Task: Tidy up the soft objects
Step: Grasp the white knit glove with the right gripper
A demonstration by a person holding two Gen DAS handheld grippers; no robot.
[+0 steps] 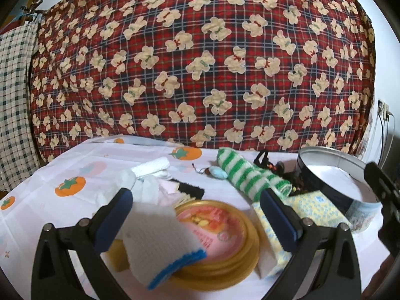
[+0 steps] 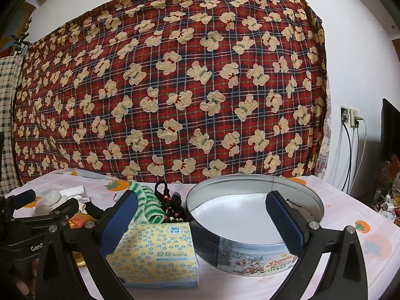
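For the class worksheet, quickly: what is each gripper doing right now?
Left gripper: open, a white and blue cloth against one finger.
Right gripper: open, holding nothing.

A red plaid bear-print blanket (image 2: 170,95) hangs before a white wall (image 2: 355,57).

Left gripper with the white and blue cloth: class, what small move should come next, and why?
Probably carry the white cloth with the blue edge right, toward the open cookie tin. The left gripper seems to have it against one finger, above the yellow lid, and the tin looks empty, so it seems the likely place. The right gripper is open, holding nothing.
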